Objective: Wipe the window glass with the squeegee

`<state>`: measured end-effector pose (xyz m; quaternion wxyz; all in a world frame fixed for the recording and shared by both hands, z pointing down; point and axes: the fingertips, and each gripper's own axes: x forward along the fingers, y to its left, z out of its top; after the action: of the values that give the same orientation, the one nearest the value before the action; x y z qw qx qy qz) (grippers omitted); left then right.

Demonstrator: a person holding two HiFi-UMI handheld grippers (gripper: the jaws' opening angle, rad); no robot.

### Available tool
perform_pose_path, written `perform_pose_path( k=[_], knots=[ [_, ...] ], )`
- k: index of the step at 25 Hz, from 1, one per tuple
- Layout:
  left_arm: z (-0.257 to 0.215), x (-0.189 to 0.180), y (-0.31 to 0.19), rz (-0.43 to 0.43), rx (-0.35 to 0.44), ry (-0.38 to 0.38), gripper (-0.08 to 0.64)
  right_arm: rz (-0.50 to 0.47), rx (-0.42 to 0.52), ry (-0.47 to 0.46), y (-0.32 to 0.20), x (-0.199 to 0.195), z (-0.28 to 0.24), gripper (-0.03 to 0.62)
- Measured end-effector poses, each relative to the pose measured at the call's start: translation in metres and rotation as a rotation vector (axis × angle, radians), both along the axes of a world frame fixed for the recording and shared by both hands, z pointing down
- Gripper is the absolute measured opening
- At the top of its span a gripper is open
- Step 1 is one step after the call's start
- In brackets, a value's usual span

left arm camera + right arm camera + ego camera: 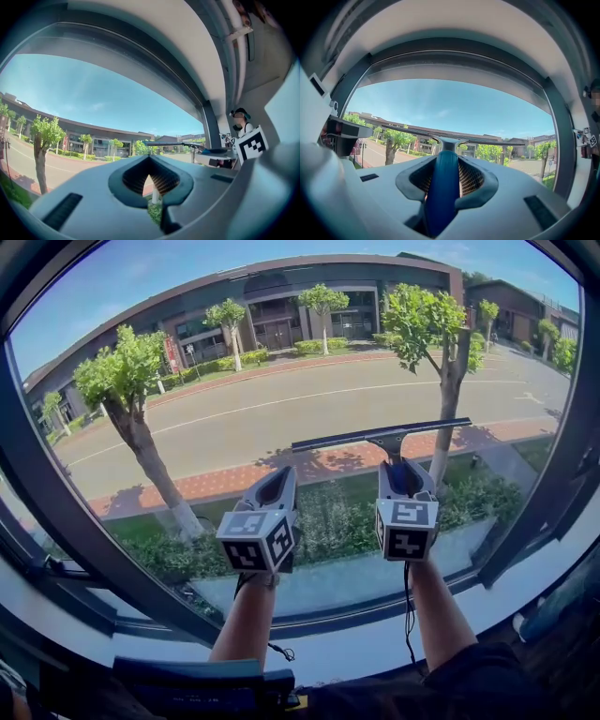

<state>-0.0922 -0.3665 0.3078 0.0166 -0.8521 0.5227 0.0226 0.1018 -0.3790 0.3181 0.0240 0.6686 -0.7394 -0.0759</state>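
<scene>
Farthest left in the head view, the dark frame [56, 512] curves down the edge of the glass [234, 399], with a road, trees and a low building seen through it. Left of centre, low in the frame, the left claw [278, 482] is held up toward the glass. In its own view the left claw [149, 158] is clenched and empty: the tips meet, with only a thin slit of daylight between the ribbed pads [164, 180].

Just right of centre, the right claw [405, 470] stands beside the left one at about the same height, the two apart. It grasps the squeegee [384, 434] by its blue handle. The long dark blade runs across the middle of the frame above both claws, rising slightly toward the right. Whether the blade touches the glass cannot be told. In the right gripper view the right claw [445, 158] has its jaws pressed on either side of the squeegee [443, 187], whose handle fills the gap between them. The blade spans the frame ahead, against sky and buildings.
</scene>
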Motion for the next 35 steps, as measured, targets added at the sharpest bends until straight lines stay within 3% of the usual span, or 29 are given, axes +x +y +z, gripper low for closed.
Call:
perform_pose_path(
  k=[6, 15, 24, 35],
  knots=[
    [0.018, 0.003, 0.002, -0.004, -0.027, 0.006, 0.002, 0.002, -0.033, -0.011, 0.003, 0.004, 0.023, 0.124],
    [0.038, 0.005, 0.000, -0.022, -0.022, -0.045, 0.002, -0.005, -0.031, 0.009, 0.003, 0.007, 0.040, 0.124],
    [0.057, 0.004, 0.004, -0.020, -0.041, -0.025, 0.002, -0.007, -0.073, -0.035, 0.009, 0.011, 0.064, 0.124],
    [0.070, 0.006, 0.005, -0.024, -0.076, 0.004, 0.002, -0.008, -0.094, 0.005, 0.008, 0.015, 0.083, 0.124]
  ],
)
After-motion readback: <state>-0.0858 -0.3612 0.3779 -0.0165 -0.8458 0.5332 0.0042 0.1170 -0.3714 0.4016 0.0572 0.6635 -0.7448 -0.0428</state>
